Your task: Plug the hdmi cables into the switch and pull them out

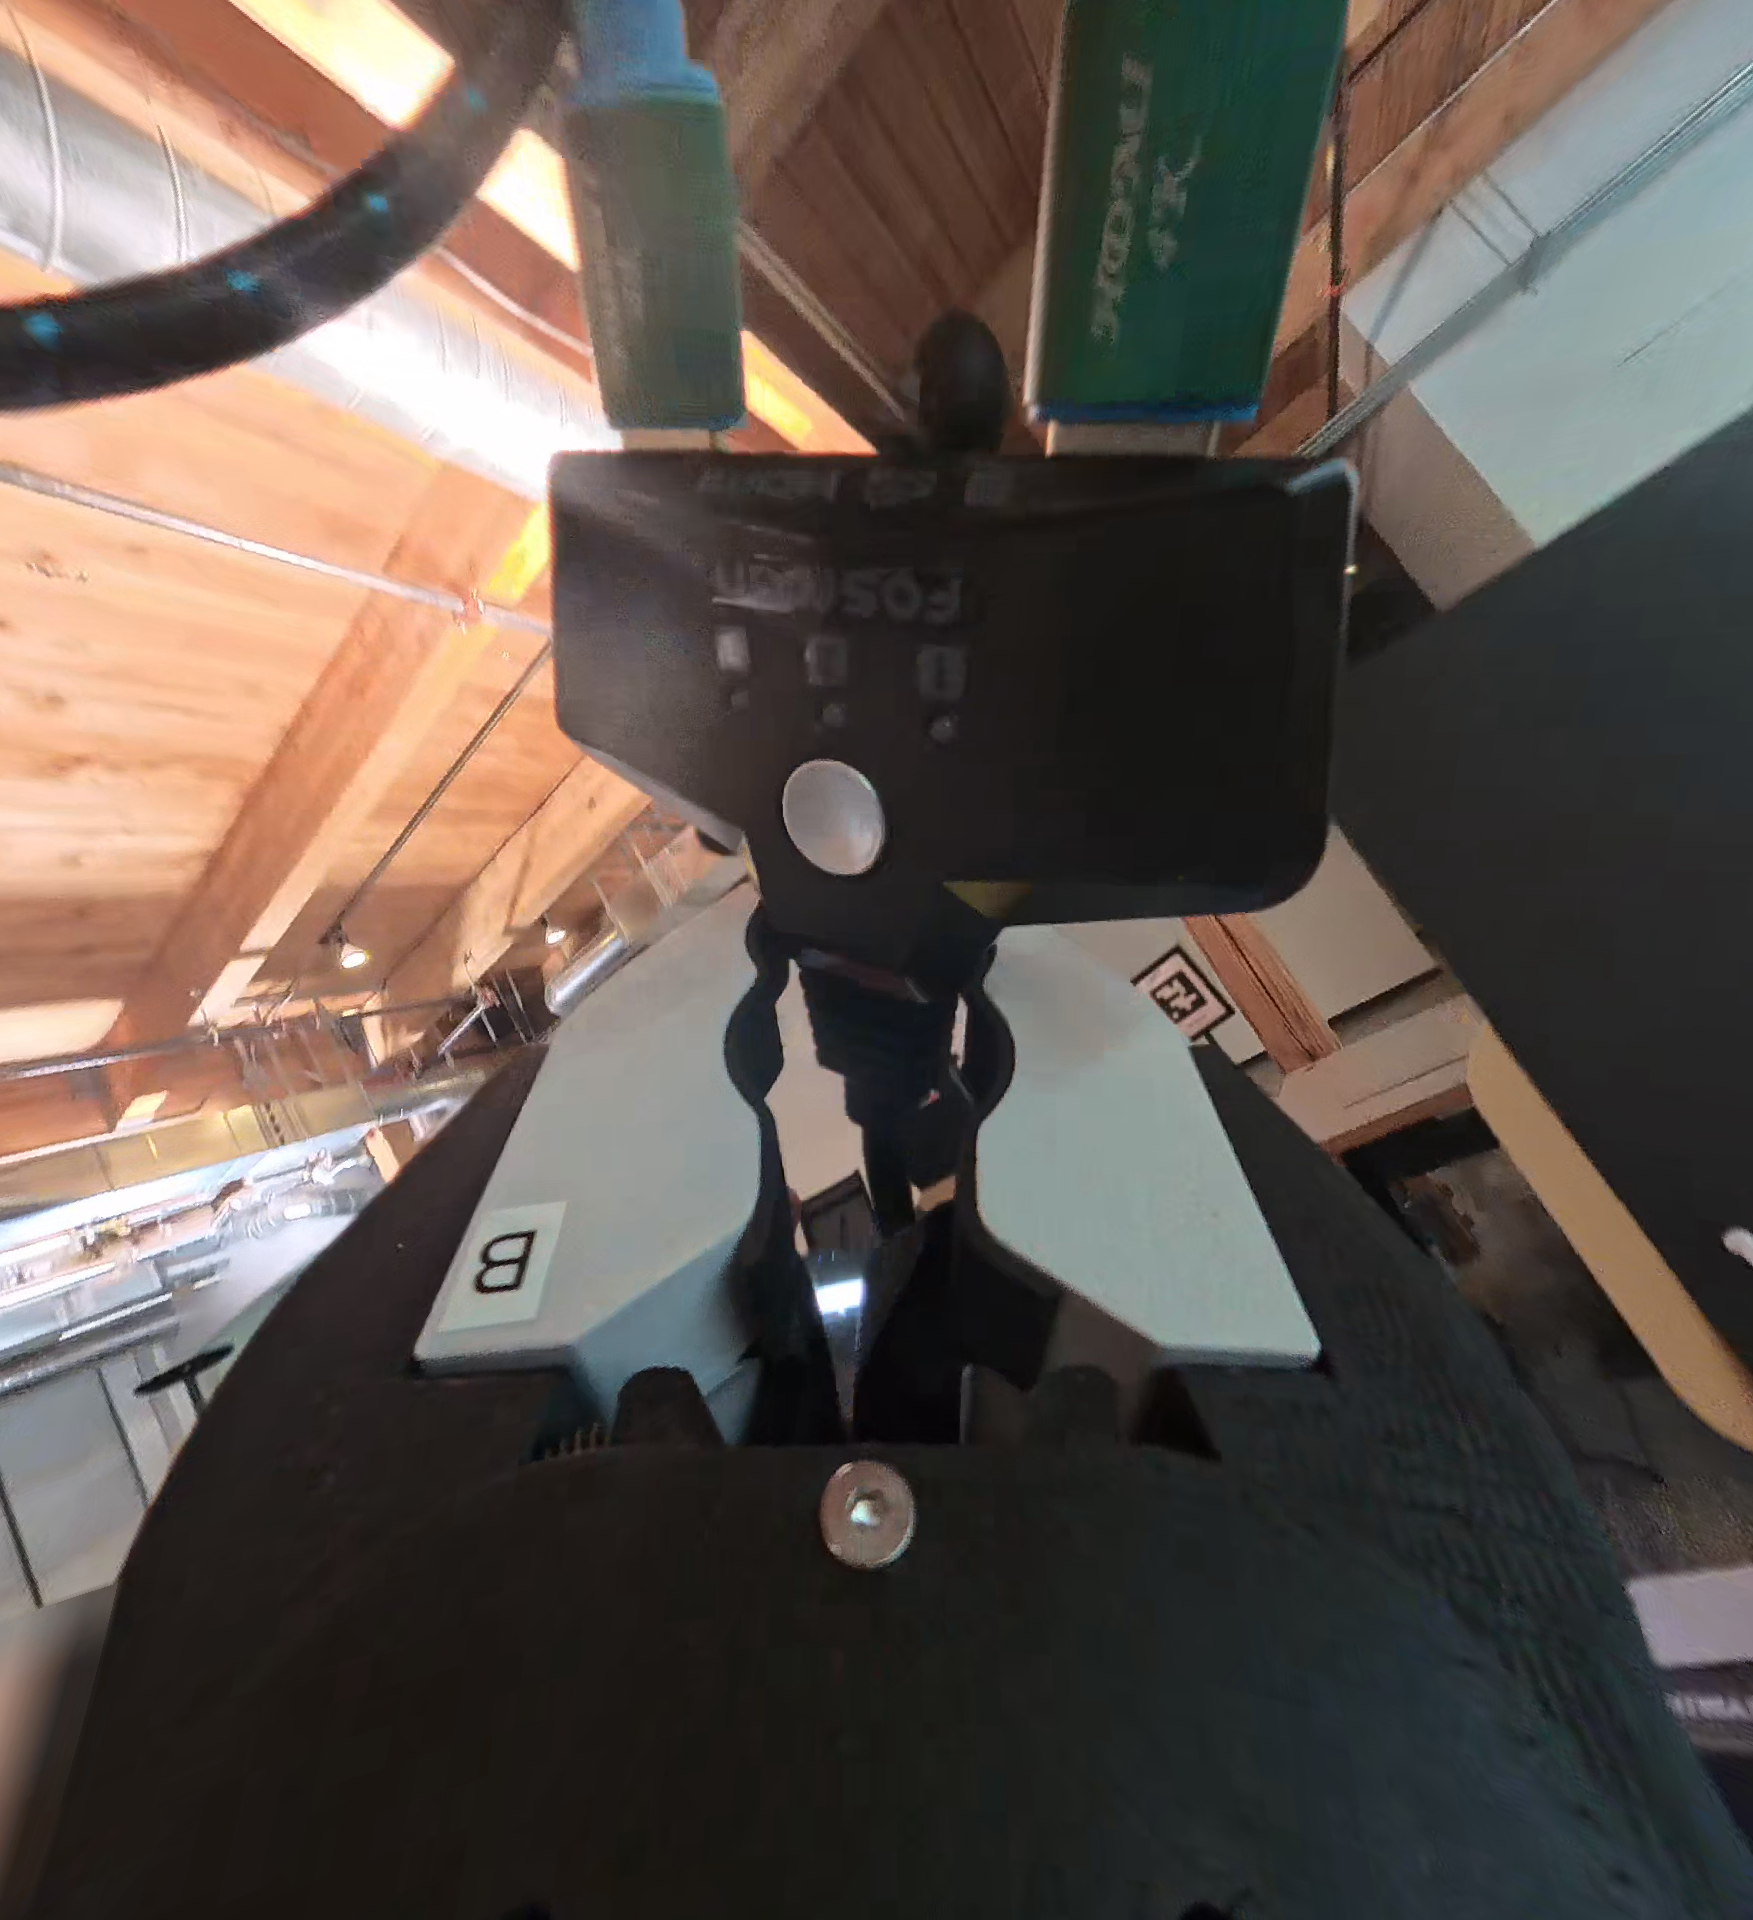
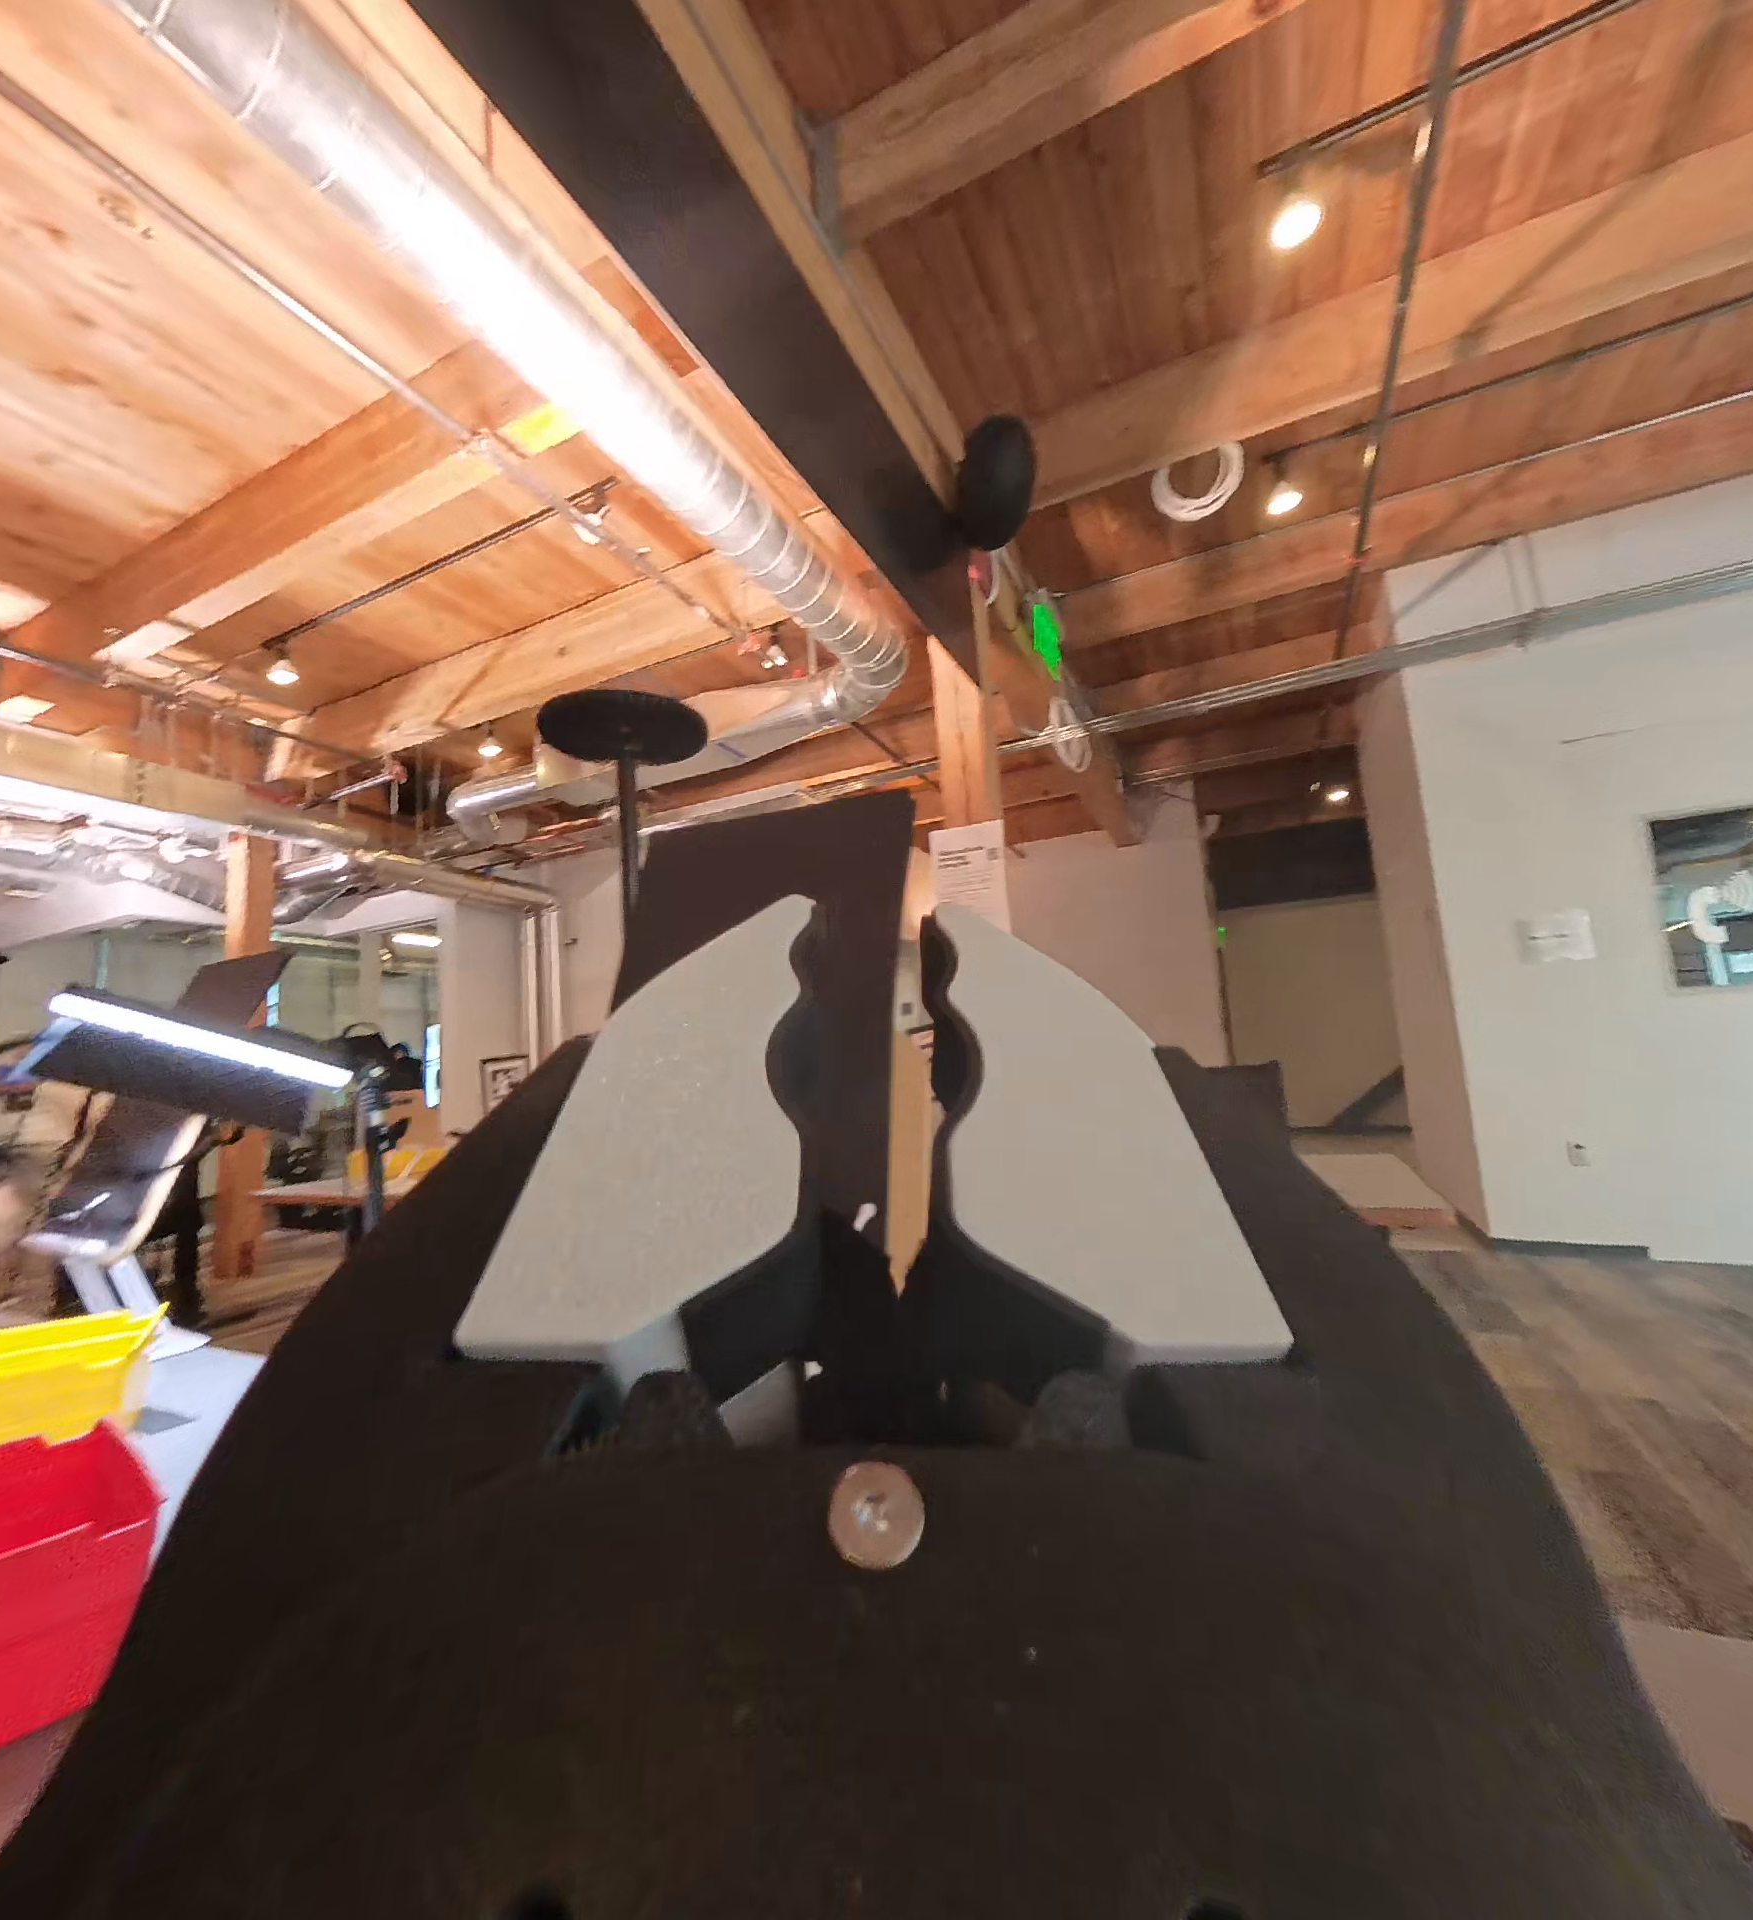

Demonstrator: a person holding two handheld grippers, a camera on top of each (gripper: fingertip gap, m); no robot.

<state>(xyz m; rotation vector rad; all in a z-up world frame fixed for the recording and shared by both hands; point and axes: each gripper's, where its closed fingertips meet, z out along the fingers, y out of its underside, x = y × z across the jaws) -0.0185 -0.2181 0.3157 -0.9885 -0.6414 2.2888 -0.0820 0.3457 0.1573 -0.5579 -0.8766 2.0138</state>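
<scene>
Left gripper [image 1: 867, 997]: raised toward the ceiling, fingers [image 1: 752, 1039] drawn in tight on the short black cable stub [image 1: 877, 1049] at the near end of the switch. Switch [image 1: 955, 686]: black flat box with a round silver button, held aloft just past the fingertips, its face with three small indicator marks turned to the camera. Far edge of the switch: two green plugs seated, a narrow one at left [image 1: 659, 260] and a broad flat one at right [image 1: 1173, 208]; a small black plug [image 1: 960, 374] sits between them. Black braided cable with blue flecks [image 1: 228, 281]: curves away to the left from the narrow green plug. Right gripper [image 2: 872, 997]: also tilted upward, grey fingers [image 2: 674, 1143] nearly together with only a thin gap, nothing between them. Behind the right fingers: a dark flat panel [image 2: 747, 883] and a black disc on a thin post [image 2: 623, 727]. Lower left of the right wrist view: a yellow bin [image 2: 20, 1371] and a red bin [image 2: 20, 1579], stacked. Overhead in both views: wooden ceiling [image 2: 176, 312] with a silver duct [image 2: 560, 343].
</scene>
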